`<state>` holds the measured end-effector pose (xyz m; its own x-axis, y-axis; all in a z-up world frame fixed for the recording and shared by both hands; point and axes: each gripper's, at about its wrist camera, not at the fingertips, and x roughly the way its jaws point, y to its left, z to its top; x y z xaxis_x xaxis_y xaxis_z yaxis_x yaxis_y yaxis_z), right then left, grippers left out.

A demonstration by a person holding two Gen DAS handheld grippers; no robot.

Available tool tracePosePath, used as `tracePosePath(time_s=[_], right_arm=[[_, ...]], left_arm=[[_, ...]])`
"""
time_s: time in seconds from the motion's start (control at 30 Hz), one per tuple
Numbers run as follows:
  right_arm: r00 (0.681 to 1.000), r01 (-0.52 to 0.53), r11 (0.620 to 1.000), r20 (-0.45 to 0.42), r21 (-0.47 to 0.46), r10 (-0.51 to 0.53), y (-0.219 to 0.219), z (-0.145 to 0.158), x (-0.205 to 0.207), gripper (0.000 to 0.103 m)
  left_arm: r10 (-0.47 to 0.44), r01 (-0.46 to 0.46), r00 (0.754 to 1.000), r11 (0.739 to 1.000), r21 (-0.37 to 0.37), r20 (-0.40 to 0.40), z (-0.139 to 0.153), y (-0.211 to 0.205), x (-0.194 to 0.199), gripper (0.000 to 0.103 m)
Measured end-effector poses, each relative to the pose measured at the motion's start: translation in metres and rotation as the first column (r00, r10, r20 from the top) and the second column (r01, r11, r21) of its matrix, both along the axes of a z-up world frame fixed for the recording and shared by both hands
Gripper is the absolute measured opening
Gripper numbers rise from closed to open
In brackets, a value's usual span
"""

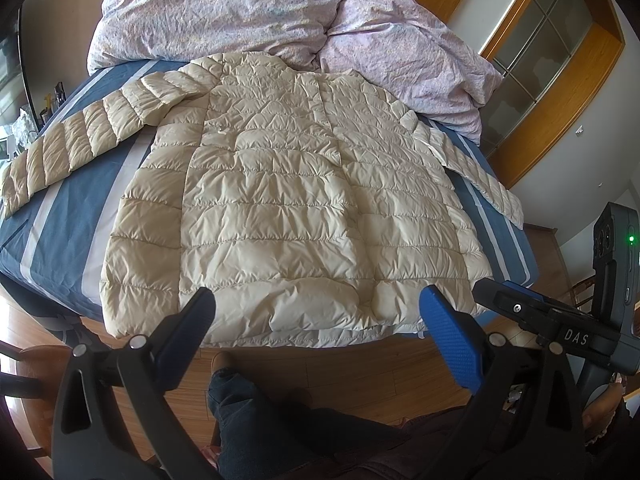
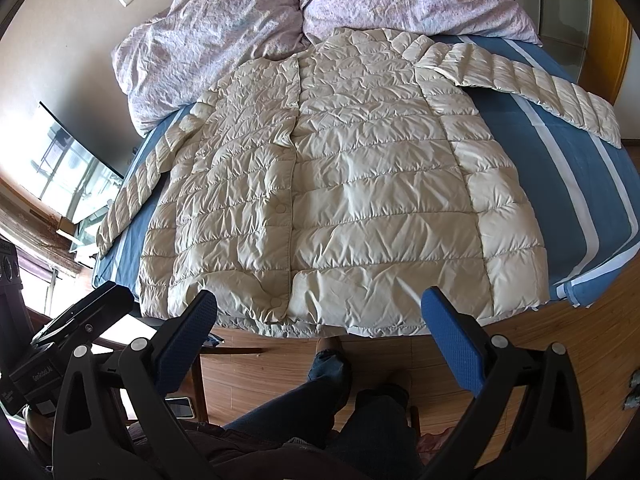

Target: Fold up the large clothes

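Wood flooring (image 2: 560, 360) runs under the foot of a bed (image 1: 60, 248) with a blue, white-striped sheet, and a person's dark-trousered legs (image 2: 340, 420) show below both cameras.

Nearest are the two grippers, both spread wide and empty. The left gripper (image 1: 316, 320) and the right gripper (image 2: 320, 320) each hang over the floor just short of the bed's near edge, touching nothing. The right tool also shows at the right edge of the left view, so the pair sit side by side.

Just ahead of both lies the jacket (image 1: 288, 184), a cream quilted puffer spread flat on the bed, front up, with its snap placket (image 2: 294, 184) closed. Its hem (image 2: 320, 324) overhangs the near bed edge right in front of the fingers; its collar points away. So the long axis runs straight away from the grippers, hem near and collar far. Each gripper is about equally close to the hem, left toward the jacket's left half, right toward its right.

The fabric looks thin, puffy and slippery, with fine wrinkles. The left sleeve (image 1: 72, 148) stretches outward over the sheet; the right sleeve (image 2: 540, 88) does likewise on the other side. My guess is that a sleeve or side panel gets folded inward first.

Farthest back, a crumpled lilac duvet (image 1: 224, 12) is heaped beyond the collar.
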<state>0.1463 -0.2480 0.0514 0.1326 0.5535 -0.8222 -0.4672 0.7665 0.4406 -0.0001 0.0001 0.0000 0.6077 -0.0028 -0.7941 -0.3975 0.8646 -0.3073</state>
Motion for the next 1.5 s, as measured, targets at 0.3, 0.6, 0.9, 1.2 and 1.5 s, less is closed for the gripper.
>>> tracePosePath(time_s=[0.3,0.6,0.9,1.2,1.5], right_arm=[[1.0,0.0,1.0,0.0,0.001,0.0,-0.0006,0.0,0.0003,0.102],[1.0,0.0,1.0,-0.001,0.002,0.0,-0.0009,-0.0003,0.0007,0.102],[1.0,0.0,1.0,-0.001,0.002,0.0,-0.0006,-0.0006,0.0007,0.102],[1.0,-0.001,1.0,-0.002,0.002,0.001,0.0003,-0.001,0.0013,0.102],[1.0,0.002,1.0,-0.003,0.0,-0.002,0.0006,-0.0013,0.0042,0.102]], left_arm=[[0.0,0.0,1.0,1.0,0.001,0.0,0.0,0.0,0.0,0.101],[0.0,0.0,1.0,1.0,0.001,0.0,0.0001,0.0,0.0,0.101],[0.0,0.0,1.0,1.0,0.001,0.0,0.0,0.0,0.0,0.101],[0.0,0.0,1.0,1.0,0.001,-0.001,0.0,-0.0001,0.0,0.101],[0.001,-0.001,1.0,1.0,0.0,-0.001,0.0,0.0,0.0,0.101]])
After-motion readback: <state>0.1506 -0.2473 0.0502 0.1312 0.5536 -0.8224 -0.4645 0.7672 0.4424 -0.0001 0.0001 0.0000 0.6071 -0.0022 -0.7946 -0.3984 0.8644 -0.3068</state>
